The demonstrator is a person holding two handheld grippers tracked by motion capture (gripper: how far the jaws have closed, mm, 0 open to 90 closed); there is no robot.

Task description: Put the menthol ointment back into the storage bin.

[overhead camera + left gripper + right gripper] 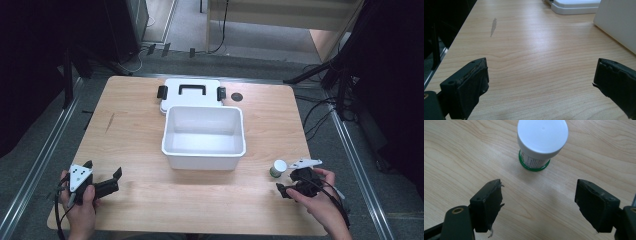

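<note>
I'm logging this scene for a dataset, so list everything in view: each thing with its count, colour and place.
Storage box: one, white, open and empty, middle of the table.
Lid: one, white with a black handle and two black side latches, lying flat behind the box, touching or just under its far rim.
Small jar: one, white cap, green base, upright, right of the box near the table's right front.
Round dark spot: one, on the tabletop right of the lid; cannot tell what it is.
Table: one, light wood.
Left gripper: one, black, open, front left, held in the left hand.
Right gripper: one, black, open, facing the jar, held in the right hand.
</note>
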